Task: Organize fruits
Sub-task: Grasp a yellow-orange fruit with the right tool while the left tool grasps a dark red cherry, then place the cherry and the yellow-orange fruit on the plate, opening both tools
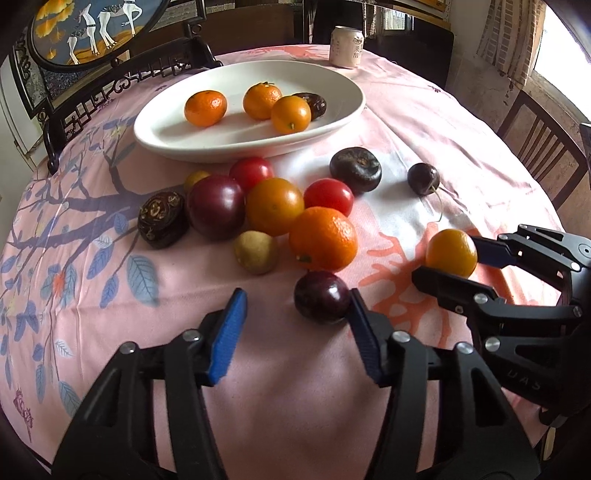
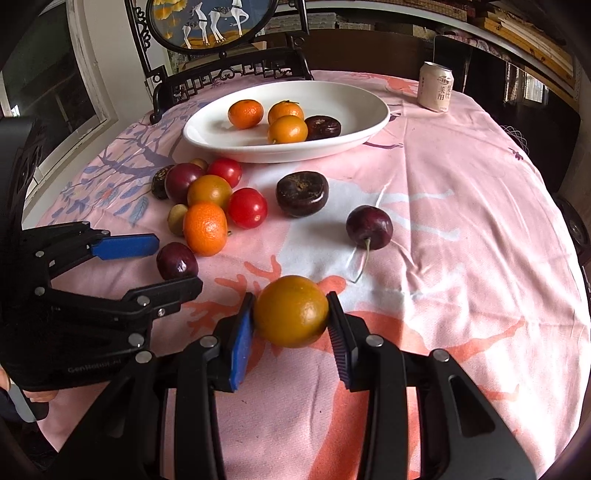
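My right gripper (image 2: 291, 325) is shut on an orange-yellow fruit (image 2: 291, 311), low over the cloth; it also shows in the left wrist view (image 1: 451, 252). My left gripper (image 1: 297, 325) is open, its right finger next to a dark plum (image 1: 322, 297). A white oval plate (image 1: 207, 142) at the back holds three oranges and one dark fruit (image 1: 312, 105). A cluster of loose fruit lies in front of the plate: a mandarin (image 1: 323, 238), red tomatoes (image 1: 328, 195), a purple plum (image 1: 216, 206).
A drink can (image 1: 346, 46) stands behind the plate. A dark flat fruit (image 1: 355, 169) and a stemmed cherry (image 1: 423, 178) lie apart to the right. A carved dark chair and a round painted screen (image 1: 92, 29) stand beyond the table's far left edge.
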